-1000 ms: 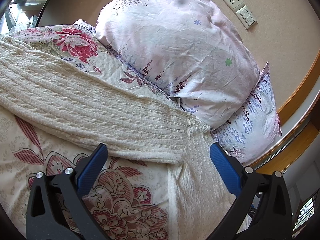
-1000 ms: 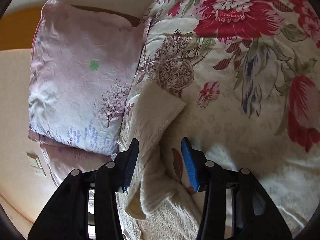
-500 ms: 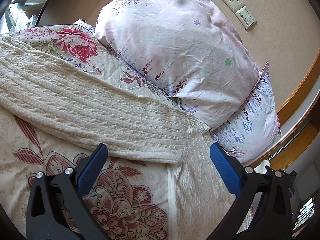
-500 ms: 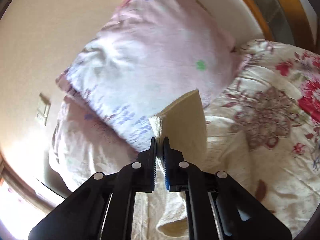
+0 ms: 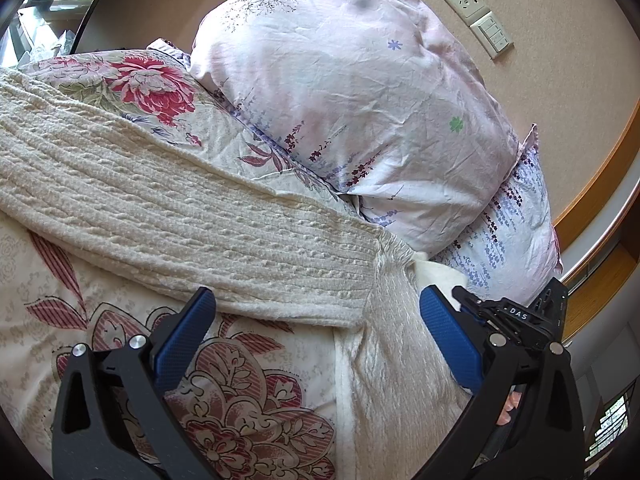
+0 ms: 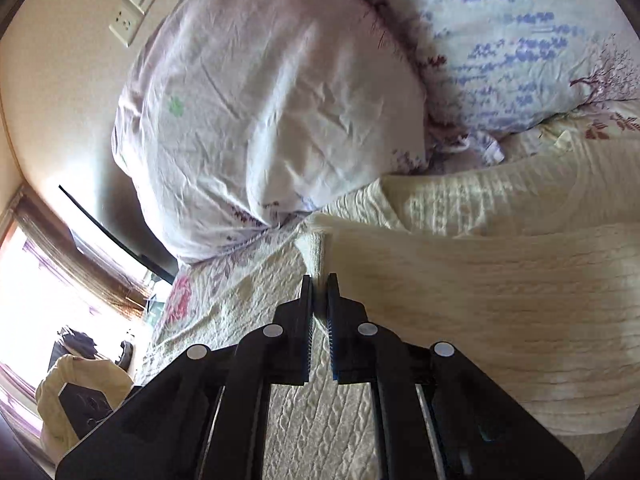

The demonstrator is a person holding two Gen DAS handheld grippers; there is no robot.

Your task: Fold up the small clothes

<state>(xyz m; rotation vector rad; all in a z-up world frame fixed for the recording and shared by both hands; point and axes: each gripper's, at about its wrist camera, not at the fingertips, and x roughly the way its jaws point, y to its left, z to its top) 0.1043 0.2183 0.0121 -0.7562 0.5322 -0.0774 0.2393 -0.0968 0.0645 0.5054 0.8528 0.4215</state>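
While the right gripper is clamped on a cuff of the cream sweater lying on the floral quilt and the left gripper hovers apart over it, the thin pinch could slip mid-fold.

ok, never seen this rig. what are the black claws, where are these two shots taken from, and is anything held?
No robot: a person carries a two-finger gripper in each hand, with a fisheye camera on each looking along its fingers, one picture per gripper. On a bed with a floral quilt and two pillows lies a cream knit sweater. The left gripper is open, fingers spread above the sweater, nothing between them. The right gripper is shut on a fold of the sweater's cuff; it also shows in the left view.
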